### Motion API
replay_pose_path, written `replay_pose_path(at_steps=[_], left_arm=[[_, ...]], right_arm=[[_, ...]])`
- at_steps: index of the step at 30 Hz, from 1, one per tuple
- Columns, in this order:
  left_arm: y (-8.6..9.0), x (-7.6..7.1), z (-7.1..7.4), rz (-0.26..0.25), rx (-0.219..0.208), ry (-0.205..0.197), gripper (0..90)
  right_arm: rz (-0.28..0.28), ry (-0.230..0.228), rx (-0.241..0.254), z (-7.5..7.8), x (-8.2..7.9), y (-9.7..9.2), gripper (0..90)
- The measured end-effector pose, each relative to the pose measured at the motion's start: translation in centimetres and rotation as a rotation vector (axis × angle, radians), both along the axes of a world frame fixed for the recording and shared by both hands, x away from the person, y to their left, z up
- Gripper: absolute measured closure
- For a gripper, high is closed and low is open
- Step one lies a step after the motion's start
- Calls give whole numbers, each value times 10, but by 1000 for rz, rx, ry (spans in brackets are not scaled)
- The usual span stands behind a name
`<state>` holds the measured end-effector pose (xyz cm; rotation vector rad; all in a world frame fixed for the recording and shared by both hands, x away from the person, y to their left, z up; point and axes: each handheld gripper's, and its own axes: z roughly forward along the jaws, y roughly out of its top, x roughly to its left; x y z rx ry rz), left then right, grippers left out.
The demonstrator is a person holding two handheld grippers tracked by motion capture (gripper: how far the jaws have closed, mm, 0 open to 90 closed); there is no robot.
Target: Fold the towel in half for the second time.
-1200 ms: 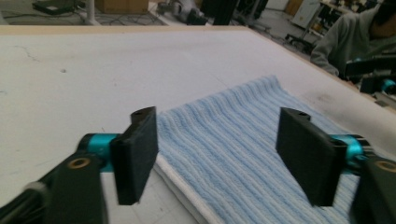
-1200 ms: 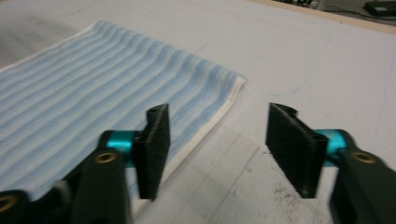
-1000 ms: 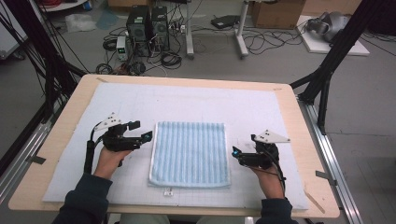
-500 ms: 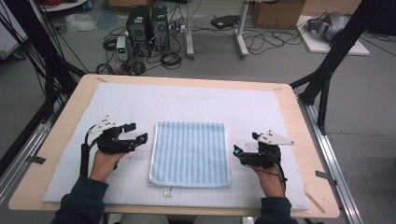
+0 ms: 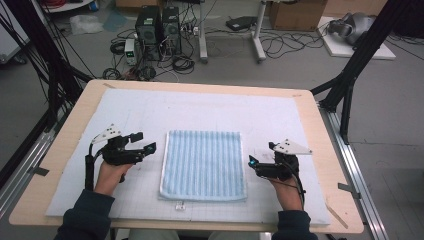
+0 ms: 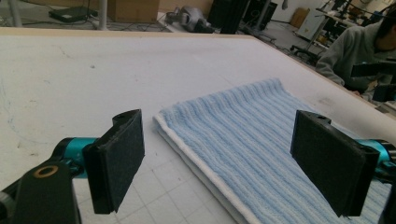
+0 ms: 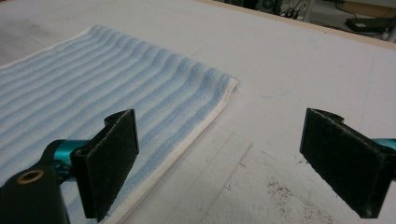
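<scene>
— Standing here, I see the towel [image 5: 203,165] lying flat at the middle of the counter [image 5: 320,125], on the white mat [image 5: 150,110], folded into a neat rectangle.

— And the claws?

— Left claw [image 5: 143,142] sits at centre left of the high view, just beside the towel's left edge, jaws spread wide with nothing between them. Right claw [image 5: 251,161] is at centre right, close to the right edge, also spread and empty. In the left gripper view the towel [image 6: 261,144] runs between the pads [image 6: 119,163] from lower right toward the middle, its white hem facing the camera.

— How would it handle, you reckon?

— Soft, ribbed terry, I'd say. Light, limp, nothing to break. It looks doubled, so a pinch on one layer would probably peel the fold open instead of lifting the lot.

— So where to grab?

— Corners or the hem, I think. In the right gripper view the towel [image 7: 116,93] fills the upper left, and its far corner sits near the middle. A claw there should bite through every layer. Taking it mid-panel would likely just bunch the cloth.

— Slippery?

— Hardly; the pile should grip those dark pads well.
</scene>
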<state>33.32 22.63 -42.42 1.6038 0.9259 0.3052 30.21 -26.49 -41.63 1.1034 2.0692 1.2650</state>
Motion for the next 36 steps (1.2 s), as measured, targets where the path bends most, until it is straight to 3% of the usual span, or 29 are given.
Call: replay_pose_path(at_steps=[7, 11, 13, 16, 23, 28, 30, 33, 36], left_arm=[[0, 0, 1, 15, 9, -11, 187], [-3, 1, 0, 9, 70, -1, 206], [-5, 4, 0, 16, 66, 8, 207], [-10, 14, 2, 32, 66, 45, 225], [-29, 45, 2, -4, 58, 114, 289], [-39, 70, -5, 24, 119, 167, 316], [-39, 76, -9, 46, 110, 185, 317], [-41, 82, -15, 55, 132, 212, 360], [-45, 85, -18, 50, 140, 204, 374]], right_arm=[[-3, 6, -7, -2, 1, -1, 108], [-3, 16, 4, -2, 0, -2, 108], [3, 17, 10, -3, 0, -2, 108], [8, 26, 12, -3, 0, -1, 109], [16, 41, 13, -6, 0, 0, 109], [21, 44, 25, -6, -1, 1, 108], [22, 47, 27, -6, 0, 0, 109], [19, 47, 32, -7, 0, -1, 108], [15, 57, 35, -8, 0, -2, 109]])
